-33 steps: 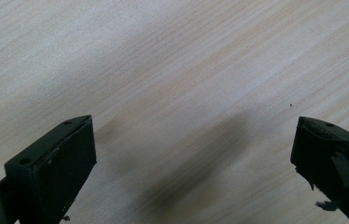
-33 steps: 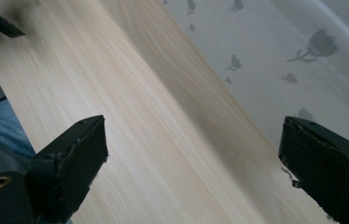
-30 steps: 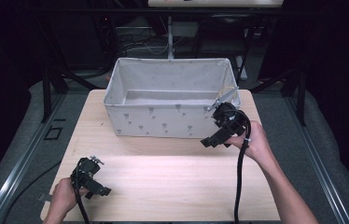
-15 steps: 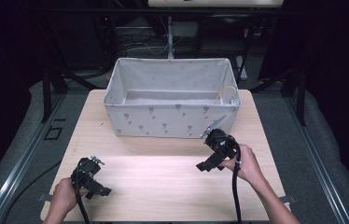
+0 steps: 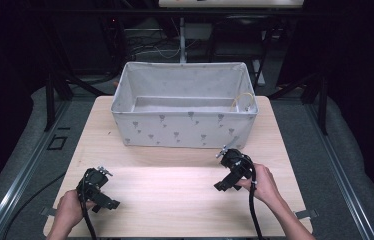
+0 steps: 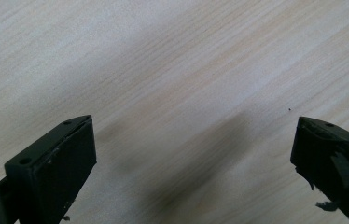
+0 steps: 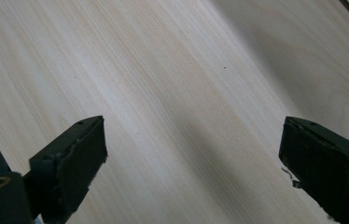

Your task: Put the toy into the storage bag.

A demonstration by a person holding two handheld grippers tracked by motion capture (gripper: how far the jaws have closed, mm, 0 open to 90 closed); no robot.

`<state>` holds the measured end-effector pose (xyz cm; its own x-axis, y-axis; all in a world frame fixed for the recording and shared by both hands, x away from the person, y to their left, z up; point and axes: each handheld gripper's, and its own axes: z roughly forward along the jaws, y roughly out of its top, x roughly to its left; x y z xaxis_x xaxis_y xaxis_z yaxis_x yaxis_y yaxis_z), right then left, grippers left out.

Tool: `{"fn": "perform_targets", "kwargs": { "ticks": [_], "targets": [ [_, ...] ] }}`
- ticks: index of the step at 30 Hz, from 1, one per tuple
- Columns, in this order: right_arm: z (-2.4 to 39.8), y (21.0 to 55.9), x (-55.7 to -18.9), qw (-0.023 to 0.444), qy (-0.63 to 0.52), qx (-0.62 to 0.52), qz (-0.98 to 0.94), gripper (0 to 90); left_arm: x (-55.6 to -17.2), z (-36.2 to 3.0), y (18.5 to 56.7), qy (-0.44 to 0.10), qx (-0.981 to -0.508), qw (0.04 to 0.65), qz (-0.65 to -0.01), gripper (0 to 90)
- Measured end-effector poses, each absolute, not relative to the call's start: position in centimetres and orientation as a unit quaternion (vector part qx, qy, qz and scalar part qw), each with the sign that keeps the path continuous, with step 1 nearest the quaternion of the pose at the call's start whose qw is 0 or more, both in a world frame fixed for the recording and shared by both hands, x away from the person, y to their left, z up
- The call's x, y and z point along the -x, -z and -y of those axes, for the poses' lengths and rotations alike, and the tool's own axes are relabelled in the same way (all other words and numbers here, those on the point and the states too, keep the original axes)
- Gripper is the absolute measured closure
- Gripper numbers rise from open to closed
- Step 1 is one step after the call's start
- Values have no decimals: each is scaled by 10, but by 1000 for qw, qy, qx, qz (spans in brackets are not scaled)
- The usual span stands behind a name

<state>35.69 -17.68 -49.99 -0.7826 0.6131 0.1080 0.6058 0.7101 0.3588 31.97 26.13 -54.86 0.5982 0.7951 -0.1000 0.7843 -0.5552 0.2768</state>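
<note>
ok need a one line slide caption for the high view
Two hand-held black grippers, left and right, hover open over a light wooden table before a grey patterned fabric bin.

One counter (image 5: 175,195), light wood. One fabric bin (image 5: 185,127) on it, grey with small dark pattern. One thin yellowish loop (image 5: 242,100) inside bin at its right end. Two grippers: left gripper (image 5: 106,200), right gripper (image 5: 227,182). Two hands: left hand (image 5: 67,212), right hand (image 5: 265,185). Two cables, one per gripper.
</note>
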Motion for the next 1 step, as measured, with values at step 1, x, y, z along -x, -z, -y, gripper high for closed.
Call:
{"fn": "perform_targets", "kwargs": {
  "ticks": [1],
  "targets": [
    [177,501,-358,13,-183,-331,-926,101,-319,-261,548,-18,-880,151,-450,3]
  ]
}}
